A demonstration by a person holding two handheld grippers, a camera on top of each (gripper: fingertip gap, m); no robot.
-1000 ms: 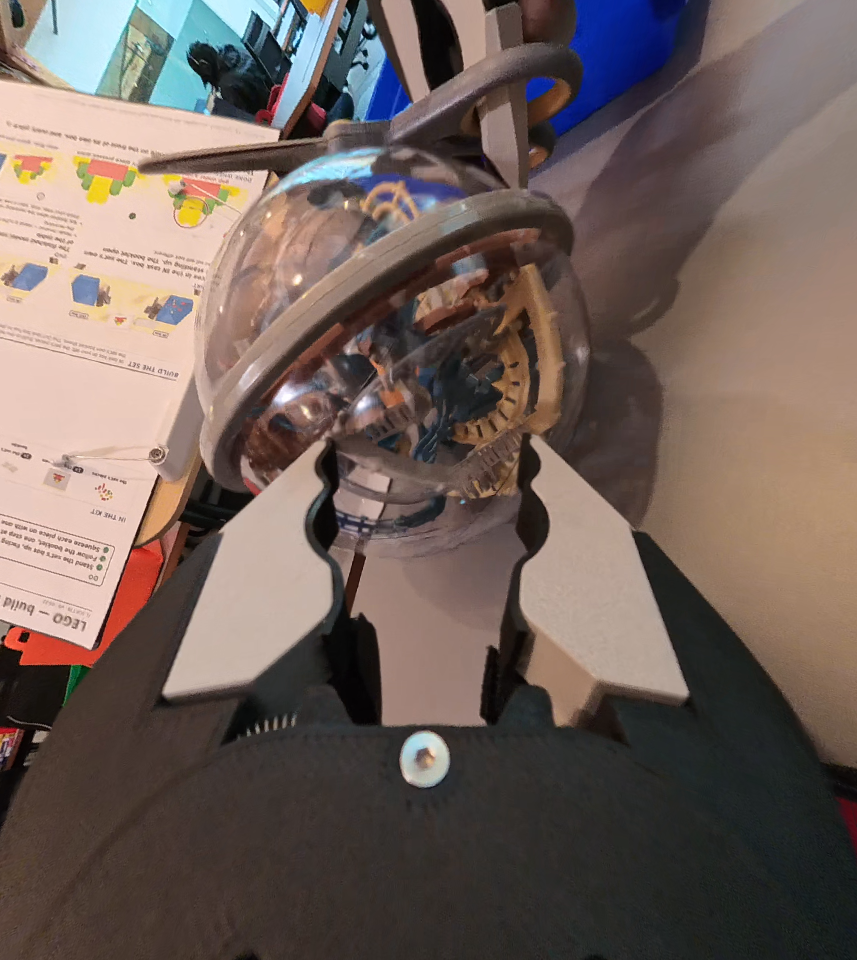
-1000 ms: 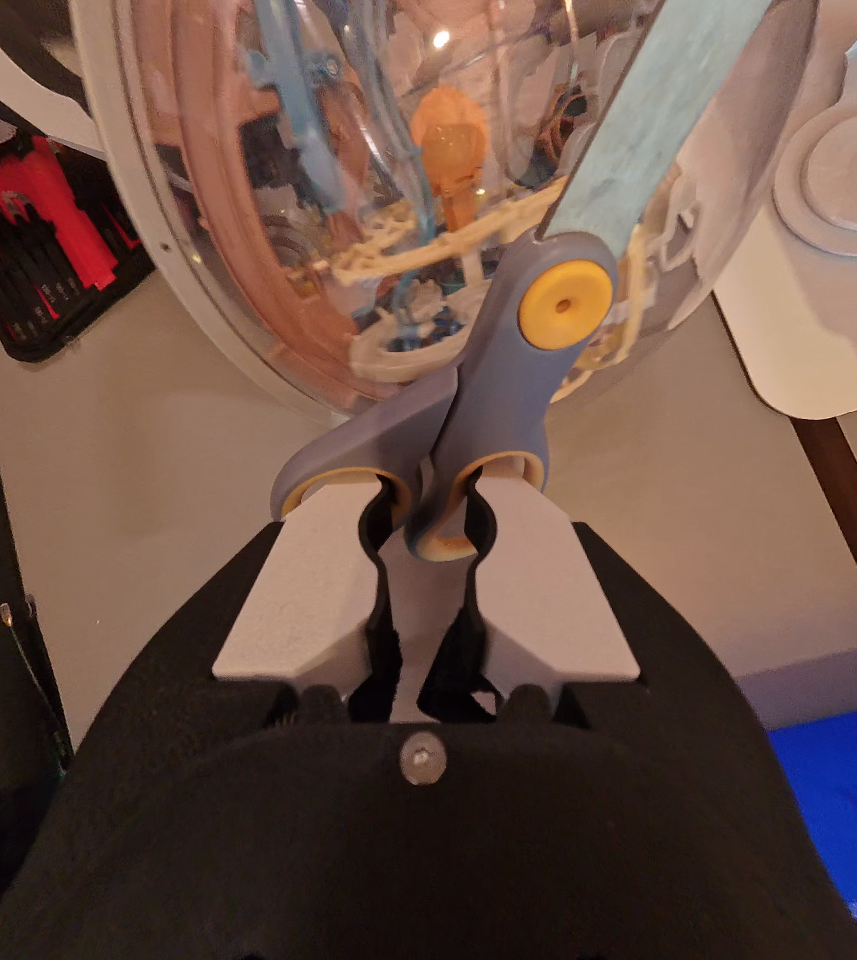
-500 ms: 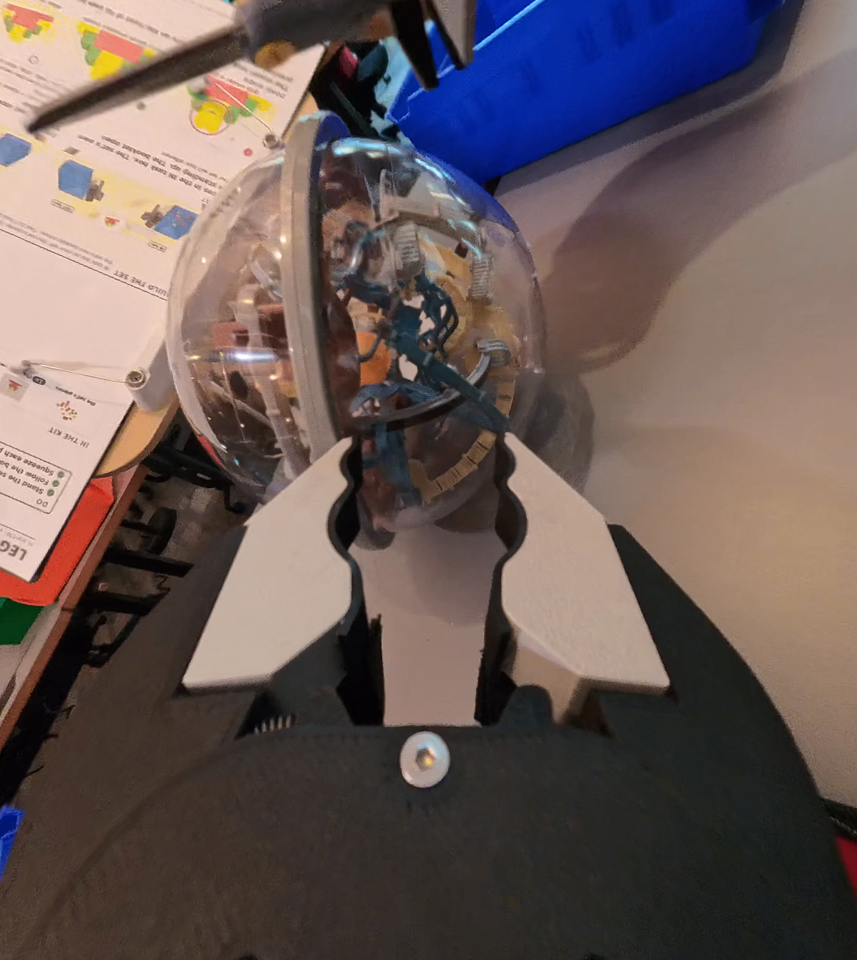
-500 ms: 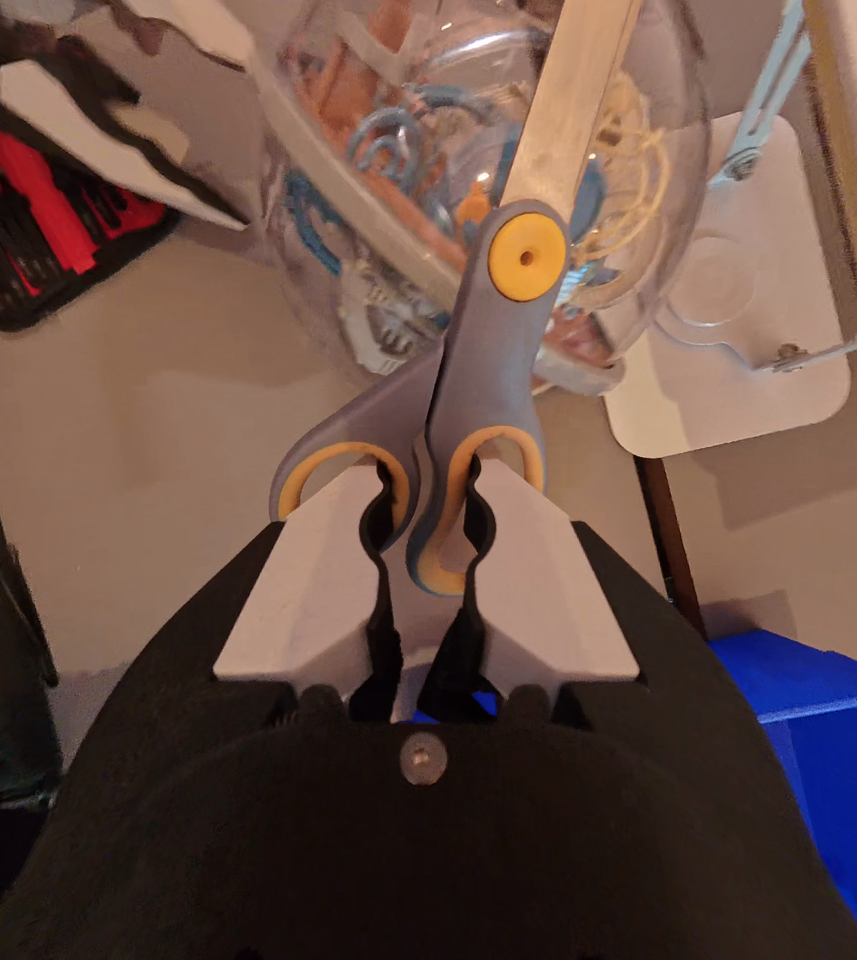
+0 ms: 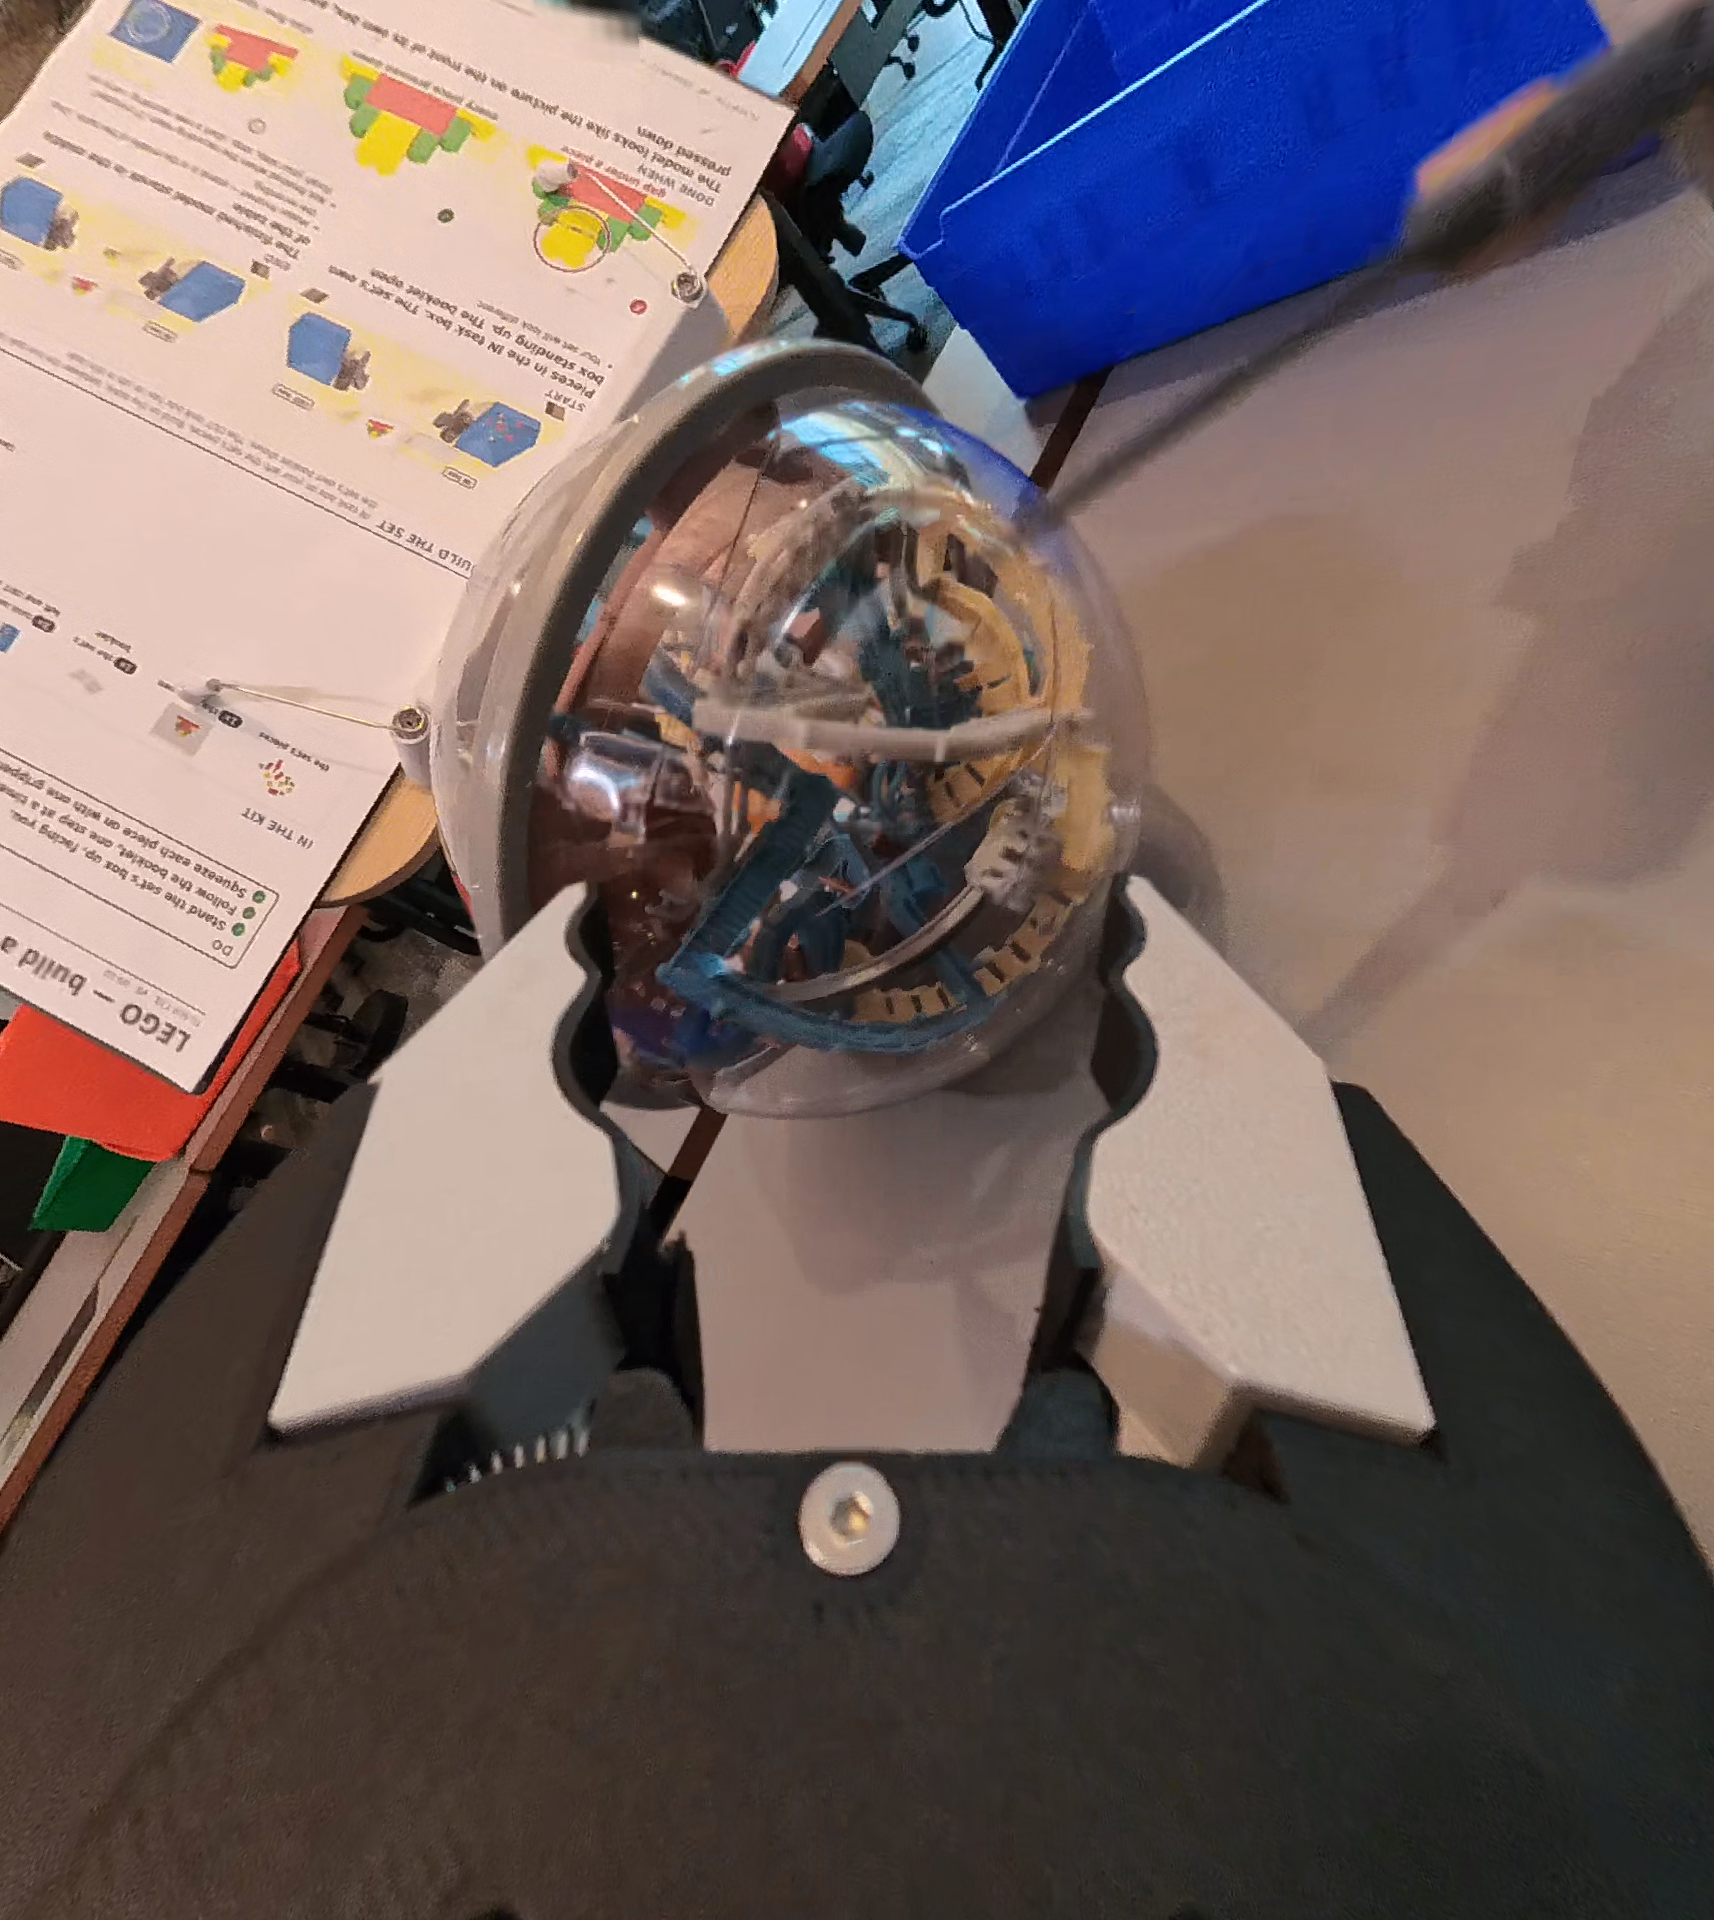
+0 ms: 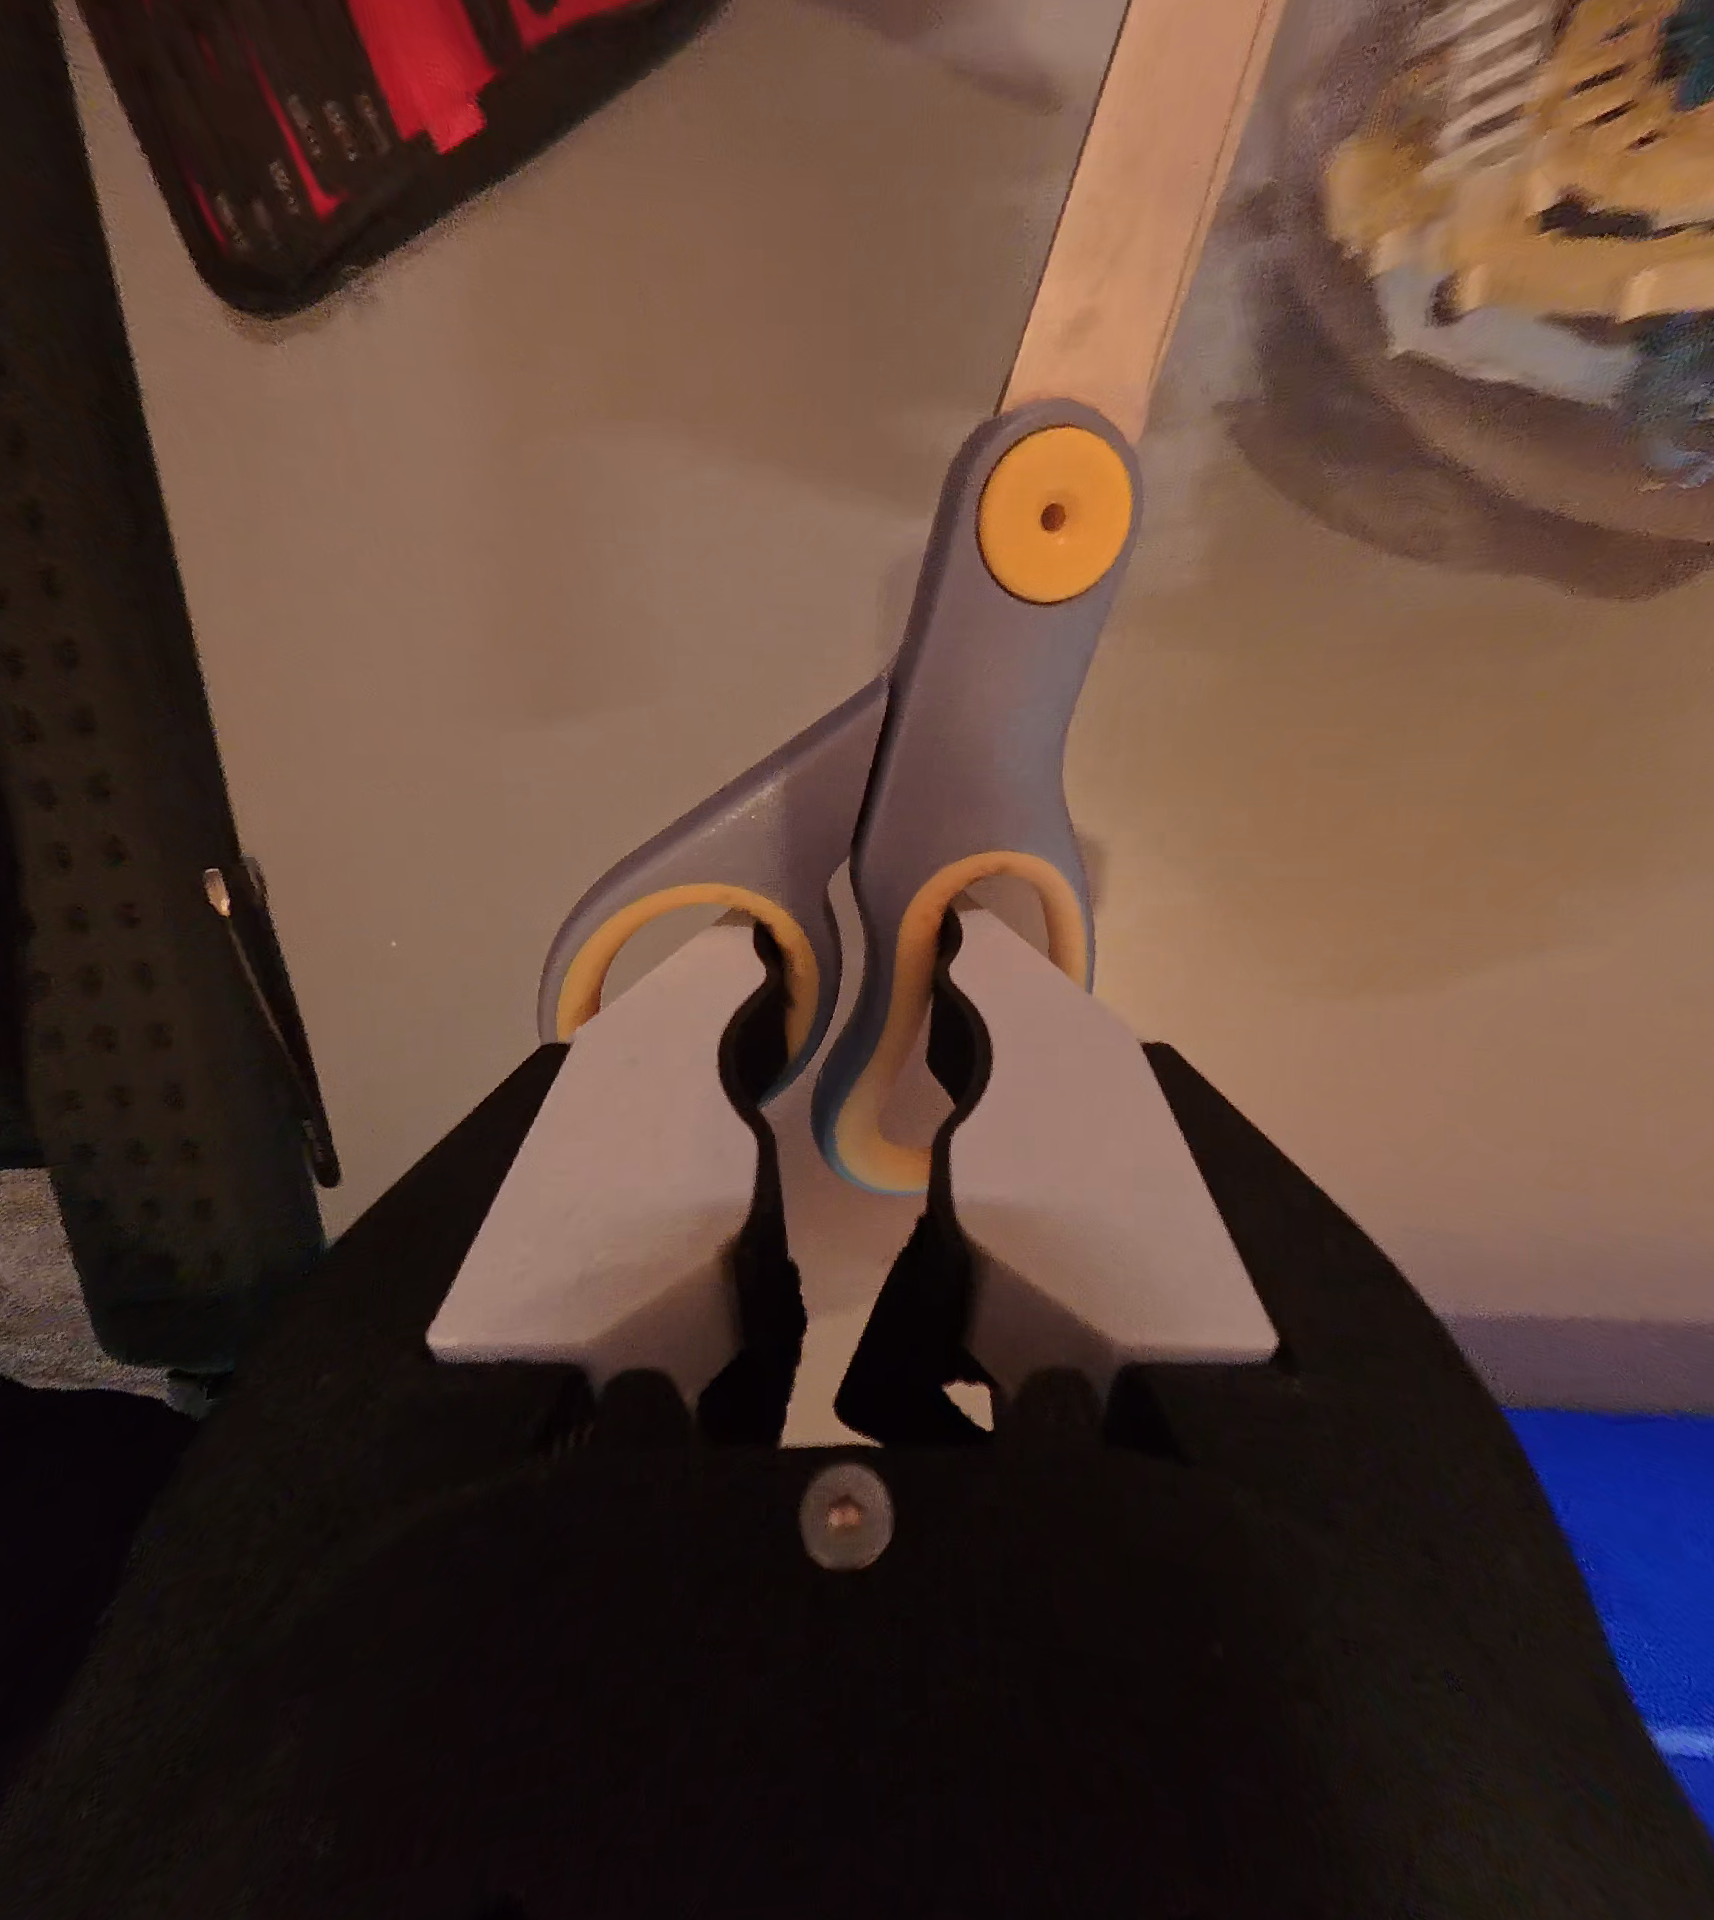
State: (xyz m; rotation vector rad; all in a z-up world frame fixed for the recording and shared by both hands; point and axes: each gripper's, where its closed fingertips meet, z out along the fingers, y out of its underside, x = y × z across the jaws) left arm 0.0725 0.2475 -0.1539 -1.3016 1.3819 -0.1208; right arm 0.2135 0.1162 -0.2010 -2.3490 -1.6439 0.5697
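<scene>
The left tool (image 5: 848, 1013) is gripping a clear plastic maze ball (image 5: 791, 727), its two grey fingers (image 5: 479, 1143) spread wide around the lower part of the sphere, which is being held up off the beige tabletop (image 5: 1507, 831); a grey band is ringing the ball, and blue and yellow tracks are showing inside it. The right tool (image 6: 853, 1039) is clamping a pair of grey-and-yellow scissors (image 6: 988, 748) by the handles, its fingers drawn narrow and pressing through the two loops; the blades are lying closed and pointing up and away, with a blurred part of the maze ball just beside them in the right wrist view. In the left wrist view a blurred grey shape, probably those scissors, is crossing the upper right corner, well apart from the ball.

Both things are sitting in hand, neither one resting on the surface; nothing is showing any cut or opening.

A printed instruction sheet (image 5: 240, 468) is lying on a wooden board at the left; a blue bin (image 5: 1196, 208) is standing at the tabletop's far edge; a black-and-red tool case (image 6: 365, 135) is lying on the tabletop; orange and green items are showing below the sheet.
</scene>
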